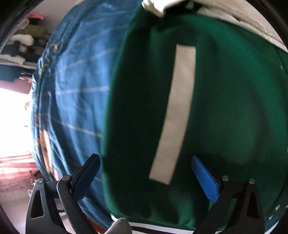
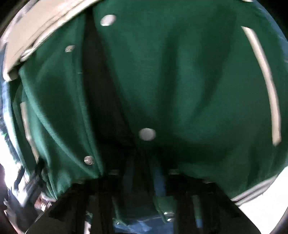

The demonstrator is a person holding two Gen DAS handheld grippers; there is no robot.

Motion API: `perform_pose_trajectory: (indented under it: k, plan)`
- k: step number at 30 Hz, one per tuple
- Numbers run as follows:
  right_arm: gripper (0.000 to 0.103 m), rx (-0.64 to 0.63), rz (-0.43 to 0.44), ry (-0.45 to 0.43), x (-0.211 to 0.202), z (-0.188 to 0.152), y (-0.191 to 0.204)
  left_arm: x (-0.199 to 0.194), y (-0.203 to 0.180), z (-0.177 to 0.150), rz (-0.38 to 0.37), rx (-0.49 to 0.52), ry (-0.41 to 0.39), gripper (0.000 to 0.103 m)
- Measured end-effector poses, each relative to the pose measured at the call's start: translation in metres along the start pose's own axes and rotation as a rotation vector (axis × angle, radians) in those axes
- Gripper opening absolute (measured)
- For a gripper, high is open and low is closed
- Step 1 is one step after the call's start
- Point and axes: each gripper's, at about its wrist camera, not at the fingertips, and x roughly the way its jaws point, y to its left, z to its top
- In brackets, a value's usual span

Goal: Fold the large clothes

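Blue bedcover [image 1: 79,93] with thin pale stripes, spread over a bed, filling the left-centre of the left wrist view; printed pattern along its left edge. Directly on it, green jacket [image 1: 225,108] with a white pocket strip [image 1: 177,111], taking the centre and right of the frame, white sleeve [image 1: 243,16] at the upper right. In the right wrist view, green jacket [image 2: 189,81] filling the frame, blurred blue cloth at the bottom centre.

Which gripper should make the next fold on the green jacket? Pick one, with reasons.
Probably right. The right gripper is buried in the green jacket near its snap front, seemingly gripping it. The left gripper is open, holding nothing, over the pocket trim.
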Motion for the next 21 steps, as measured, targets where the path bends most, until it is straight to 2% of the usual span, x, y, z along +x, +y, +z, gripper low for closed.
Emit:
perform_pose_trajectory:
  k: [3,6,7,8,9,10,12,14,15,16,17,18,19,21]
  plan:
    - [0.010,0.030,0.070,-0.008,-0.015,-0.013,0.005,0.000,0.000,-0.002,-0.017,-0.003,-0.005,0.103]
    - [0.009,-0.021,0.107,-0.015,-0.038,-0.036,0.003,0.001,0.004,-0.002,-0.043,-0.010,0.004,0.103]
    - [0.005,-0.047,0.106,-0.013,-0.038,-0.036,0.011,0.001,0.005,-0.002,-0.050,-0.009,0.006,0.103]
    - [0.000,-0.053,0.147,0.044,-0.028,-0.037,0.019,0.000,0.006,-0.002,-0.054,-0.008,0.006,0.103]
    - [0.000,-0.026,0.167,0.089,-0.016,-0.046,0.019,0.000,0.006,-0.003,-0.057,-0.004,0.007,0.103]
    - [0.000,-0.008,0.175,0.140,-0.002,-0.056,0.017,0.000,0.006,-0.003,-0.058,0.003,0.012,0.103]
    - [0.000,-0.092,0.119,0.177,0.013,-0.065,0.036,-0.003,0.010,-0.004,-0.061,0.006,0.014,0.103]
    - [0.002,-0.127,0.134,0.117,-0.009,-0.074,0.034,-0.009,0.016,-0.004,-0.062,-0.001,0.011,0.103]
    - [0.008,-0.132,0.145,0.096,-0.019,-0.074,0.046,-0.014,0.019,-0.003,-0.068,-0.008,-0.001,0.103]
    - [0.027,-0.127,0.137,0.072,-0.031,-0.073,0.041,-0.016,0.020,-0.003,-0.064,-0.007,-0.010,0.103]
    - [0.039,-0.100,0.139,0.041,-0.044,-0.072,0.030,-0.018,0.021,-0.003,-0.058,-0.004,-0.022,0.103]
    - [0.061,-0.064,0.140,0.017,-0.051,-0.077,0.020,-0.016,0.019,-0.002,-0.057,0.006,-0.034,0.103]
    - [0.066,-0.029,0.131,-0.002,-0.057,-0.078,0.008,-0.014,0.015,-0.005,-0.053,0.015,-0.035,0.103]
    - [0.066,0.026,0.142,0.002,-0.059,-0.091,-0.016,0.003,0.006,-0.007,-0.033,0.041,-0.014,0.103]
